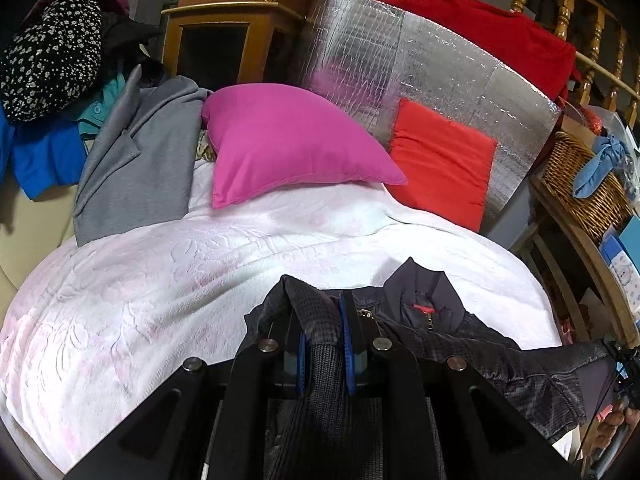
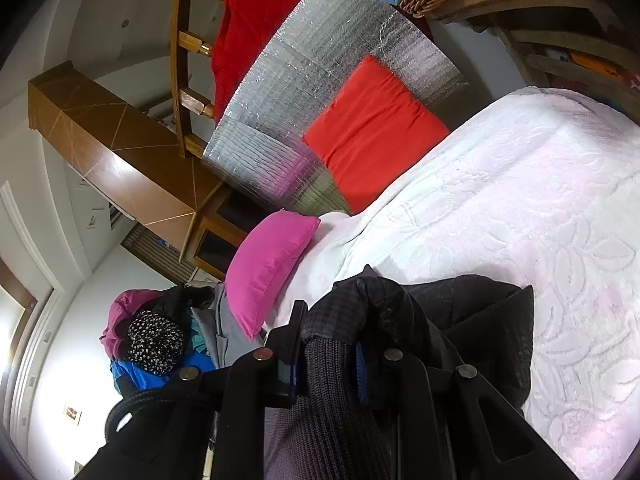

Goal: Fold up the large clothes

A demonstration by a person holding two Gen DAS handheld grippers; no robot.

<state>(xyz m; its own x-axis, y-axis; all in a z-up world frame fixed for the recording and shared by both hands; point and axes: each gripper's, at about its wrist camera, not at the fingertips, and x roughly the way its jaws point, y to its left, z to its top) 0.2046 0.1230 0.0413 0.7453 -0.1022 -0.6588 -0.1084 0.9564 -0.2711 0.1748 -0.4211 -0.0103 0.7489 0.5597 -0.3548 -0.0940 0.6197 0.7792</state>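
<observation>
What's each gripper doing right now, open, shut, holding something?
Left gripper: shut on the dark jacket, ribbed edge pinched between its jaws.
Right gripper: shut on the same dark jacket, ribbed edge too.

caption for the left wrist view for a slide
Left gripper shut on a dark jacket over a white blanket, pink pillow behind.

A pink pillow (image 1: 288,140) and an orange cushion (image 1: 440,160) lie on the white bedspread (image 1: 160,280), against a silver foil panel (image 1: 400,48).
</observation>
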